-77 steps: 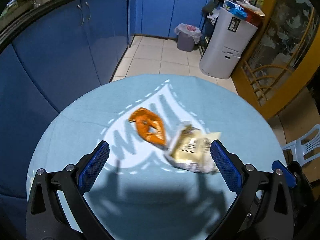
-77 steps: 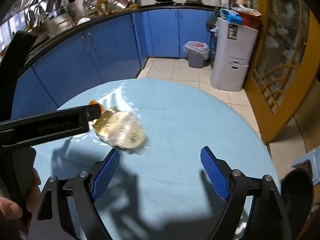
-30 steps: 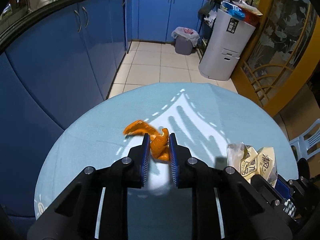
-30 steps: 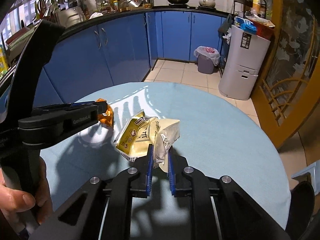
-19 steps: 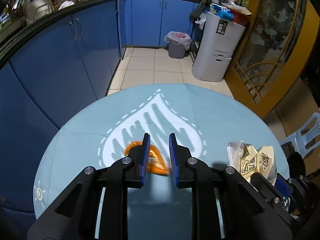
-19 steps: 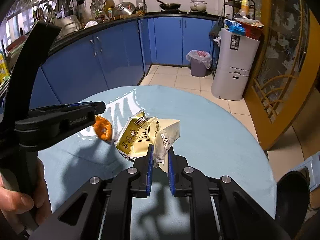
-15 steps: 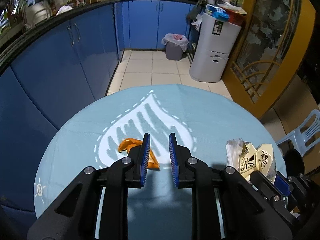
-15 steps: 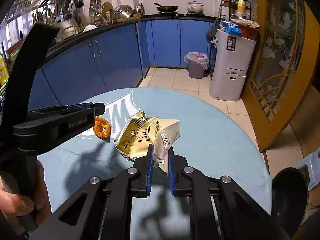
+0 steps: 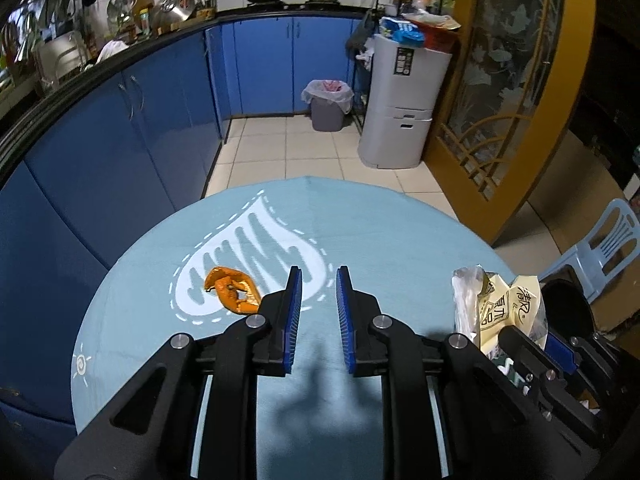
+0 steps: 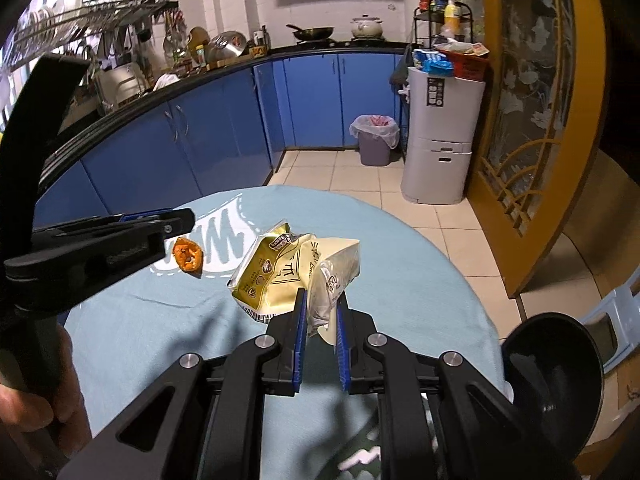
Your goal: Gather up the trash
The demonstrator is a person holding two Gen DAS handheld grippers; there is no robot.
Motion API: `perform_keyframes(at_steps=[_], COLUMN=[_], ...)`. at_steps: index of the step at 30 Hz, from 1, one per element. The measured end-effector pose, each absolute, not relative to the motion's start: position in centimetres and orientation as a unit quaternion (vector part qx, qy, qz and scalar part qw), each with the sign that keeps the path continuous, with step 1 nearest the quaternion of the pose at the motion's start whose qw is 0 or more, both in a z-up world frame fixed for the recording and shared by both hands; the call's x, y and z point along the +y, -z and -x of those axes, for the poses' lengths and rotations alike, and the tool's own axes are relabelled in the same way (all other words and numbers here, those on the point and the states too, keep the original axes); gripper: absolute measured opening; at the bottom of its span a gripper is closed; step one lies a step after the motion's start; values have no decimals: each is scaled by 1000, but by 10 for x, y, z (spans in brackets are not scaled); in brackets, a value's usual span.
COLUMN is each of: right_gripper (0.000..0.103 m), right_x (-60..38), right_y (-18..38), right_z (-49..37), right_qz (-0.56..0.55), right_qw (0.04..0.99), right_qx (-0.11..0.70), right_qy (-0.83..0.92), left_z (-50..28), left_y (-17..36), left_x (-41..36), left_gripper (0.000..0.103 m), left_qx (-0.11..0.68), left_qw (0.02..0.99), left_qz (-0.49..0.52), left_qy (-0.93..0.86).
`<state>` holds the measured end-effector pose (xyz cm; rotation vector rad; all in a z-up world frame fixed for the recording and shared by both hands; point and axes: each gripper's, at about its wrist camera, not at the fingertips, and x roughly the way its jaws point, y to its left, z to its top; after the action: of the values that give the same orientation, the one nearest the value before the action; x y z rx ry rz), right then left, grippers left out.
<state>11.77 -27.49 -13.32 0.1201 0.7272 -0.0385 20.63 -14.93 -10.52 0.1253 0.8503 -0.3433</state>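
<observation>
Carrying the yellow snack wrapper point(image 10: 294, 276) pinched in the right gripper point(image 10: 320, 322) calls for firm pads and a level path to the lined trash bin point(image 10: 375, 139). Closing with nothing between its jaws, left gripper point(image 9: 317, 312); orange peel point(image 9: 231, 289) lying on the blue tablecloth point(image 9: 400, 236), just beside its left finger. Shown by the right wrist view only: peel apart from that gripper's tip.

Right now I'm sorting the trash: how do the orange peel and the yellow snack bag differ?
The orange peel lies loose on the table; the yellow snack bag is lifted, clamped in the right tongs. The peel is small and curled; the bag is larger, crinkled and printed. Both are trash.
</observation>
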Motion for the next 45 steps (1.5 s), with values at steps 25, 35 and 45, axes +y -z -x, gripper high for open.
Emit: perform_keyframes(at_steps=[25,35,45], right_gripper=[13,13,13], right_x=[-302,-282,-278], right_y=[154,161,157], right_z=[-110,-152,-162], right_qz=[-63,-51,-54], right_qw=[923,918,917], right_qx=[379,393,394], right_qy=[39,26,22], left_z=[-243,-277,-287], left_y=[147,186,199], left_x=[-126,-121,-109], left_gripper=[96,86,52], left_qx=[430,469,493], left_qw=[901,879,867], left_qz=[-46,-67,-42], left_qy=[35,49,58])
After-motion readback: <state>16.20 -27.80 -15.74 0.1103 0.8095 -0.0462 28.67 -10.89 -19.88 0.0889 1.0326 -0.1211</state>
